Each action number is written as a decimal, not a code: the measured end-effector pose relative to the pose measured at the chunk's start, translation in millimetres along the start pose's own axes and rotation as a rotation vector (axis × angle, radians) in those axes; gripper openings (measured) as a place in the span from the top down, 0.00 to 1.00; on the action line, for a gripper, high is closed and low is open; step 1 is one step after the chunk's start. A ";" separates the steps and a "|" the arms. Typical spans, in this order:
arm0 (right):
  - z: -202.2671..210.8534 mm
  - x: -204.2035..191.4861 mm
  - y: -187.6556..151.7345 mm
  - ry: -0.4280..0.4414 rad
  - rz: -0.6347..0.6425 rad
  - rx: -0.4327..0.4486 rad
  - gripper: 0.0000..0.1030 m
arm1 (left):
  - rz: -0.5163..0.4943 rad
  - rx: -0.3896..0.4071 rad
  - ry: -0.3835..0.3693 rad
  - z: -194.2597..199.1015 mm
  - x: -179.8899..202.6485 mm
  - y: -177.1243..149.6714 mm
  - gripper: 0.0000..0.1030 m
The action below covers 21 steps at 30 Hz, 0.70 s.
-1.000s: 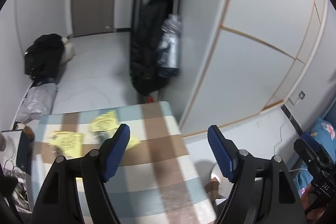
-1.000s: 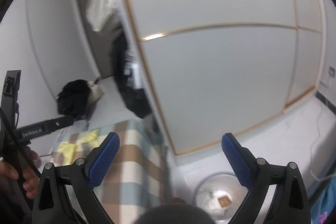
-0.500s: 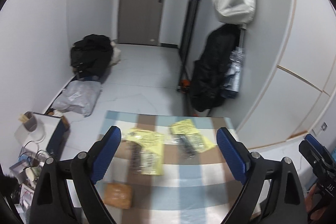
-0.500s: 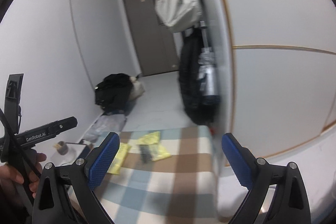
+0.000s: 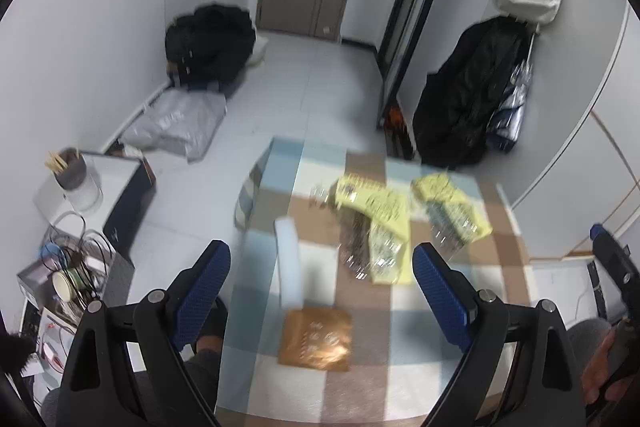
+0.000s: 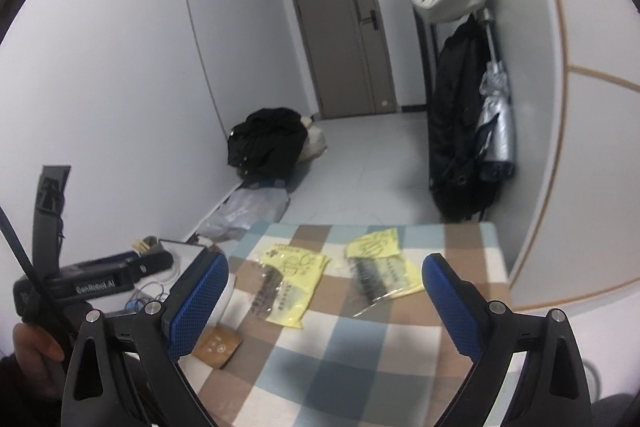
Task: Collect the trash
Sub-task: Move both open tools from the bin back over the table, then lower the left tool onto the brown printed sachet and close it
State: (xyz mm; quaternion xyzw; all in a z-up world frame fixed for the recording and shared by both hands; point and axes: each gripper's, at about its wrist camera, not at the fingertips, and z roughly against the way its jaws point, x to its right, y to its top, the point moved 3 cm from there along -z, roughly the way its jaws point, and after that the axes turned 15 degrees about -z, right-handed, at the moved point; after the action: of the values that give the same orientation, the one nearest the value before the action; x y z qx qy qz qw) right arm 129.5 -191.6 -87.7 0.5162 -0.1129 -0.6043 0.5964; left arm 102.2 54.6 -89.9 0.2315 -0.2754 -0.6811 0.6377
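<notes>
Left wrist view: the left gripper (image 5: pixel 322 289) hangs above a checked tablecloth (image 5: pixel 420 359) with its 2 blue-padded fingers (image 5: pixel 202 293) spread wide apart; nothing lies between them and neither pad touches anything. On the cloth ahead lie 4 pieces of trash: a yellow-and-clear packet (image 5: pixel 374 227) near the middle, a second yellow packet (image 5: pixel 450 209) just right of it, a white strip (image 5: pixel 289 269) to the left, and a brown packet (image 5: pixel 316 339) nearest the camera. The strip's near end touches or overlaps the brown packet's far edge; blur prevents telling which. At the right edge, part of the right gripper's body (image 5: pixel 618 267) shows, with a hand (image 5: pixel 604 363) below it. On the floor beyond the table sit a black bag (image 5: pixel 210 43) and a grey bag (image 5: pixel 176 121).

Right wrist view: the right gripper (image 6: pixel 324 301) is held over the near part of the same cloth (image 6: pixel 340 359), jaws standing wide apart, empty and clear of every item. Between its fingers, farther along the table, lie the 2 yellow packets (image 6: pixel 294 283) and (image 6: pixel 380 263), apart from each other. The brown packet (image 6: pixel 218 343) lies at the table's left edge, partly hidden behind the left finger (image 6: pixel 198 303). The white strip is mostly hidden there. At far left, the left gripper's body (image 6: pixel 94 279) appears, gripped by a hand (image 6: pixel 34 343).
</notes>
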 end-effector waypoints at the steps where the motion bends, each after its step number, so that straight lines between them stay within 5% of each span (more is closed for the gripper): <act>1: -5.4 -1.1 -3.6 0.001 -0.003 -0.013 0.05 | 0.000 -0.018 -0.003 -2.9 -3.0 -4.0 0.12; 21: -56.4 -5.1 -28.9 -0.039 0.005 -0.122 0.05 | -0.117 -0.271 -0.122 -57.8 -3.5 -55.1 0.12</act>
State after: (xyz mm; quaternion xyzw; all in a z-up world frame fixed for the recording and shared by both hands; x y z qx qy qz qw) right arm 153.6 -152.8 -131.8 0.4665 -0.0889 -0.6185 0.6261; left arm 100.2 55.5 -169.8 0.1173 -0.2053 -0.7609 0.6042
